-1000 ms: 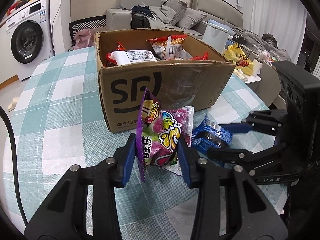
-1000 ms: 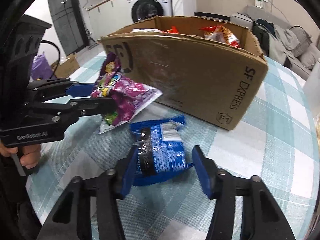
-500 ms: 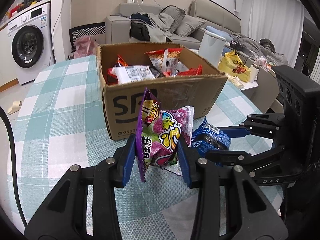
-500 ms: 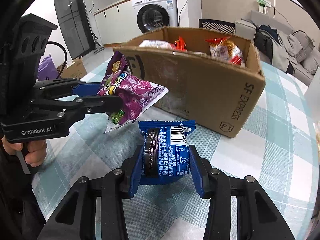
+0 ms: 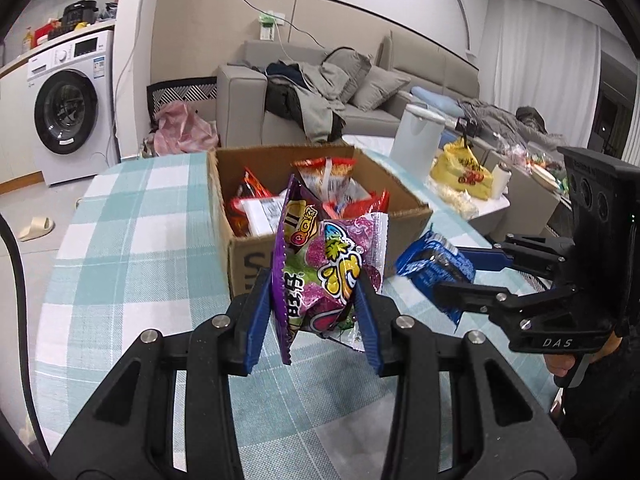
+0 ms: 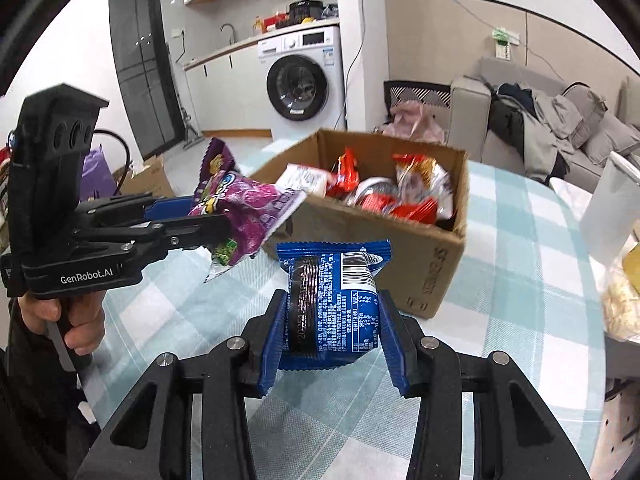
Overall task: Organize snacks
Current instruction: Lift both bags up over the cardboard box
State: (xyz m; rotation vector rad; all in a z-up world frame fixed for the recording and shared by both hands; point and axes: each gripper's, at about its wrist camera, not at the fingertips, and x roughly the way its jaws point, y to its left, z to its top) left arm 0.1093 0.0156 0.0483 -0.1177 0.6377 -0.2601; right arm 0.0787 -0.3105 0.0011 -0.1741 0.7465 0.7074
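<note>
My left gripper (image 5: 316, 320) is shut on a purple snack bag (image 5: 328, 268) and holds it raised in front of the open cardboard box (image 5: 404, 216). My right gripper (image 6: 332, 340) is shut on a blue snack packet (image 6: 332, 300), also lifted above the table. Each sees the other: the blue packet (image 5: 434, 268) shows at the right of the left wrist view, the purple bag (image 6: 244, 208) at the left of the right wrist view. The box (image 6: 424, 280) holds several red and white snack packs (image 6: 384, 196).
The box stands on a round table with a teal checked cloth (image 5: 132, 256). A white bin (image 5: 416, 136) and a yellow bag (image 5: 464, 168) lie beyond the table at the right. A washing machine (image 5: 72, 108) and a sofa (image 5: 320, 92) are behind.
My right gripper closed on the blue packet and lifted it off the table. Both grippers rose with their snacks, so the inside of the box now shows.
</note>
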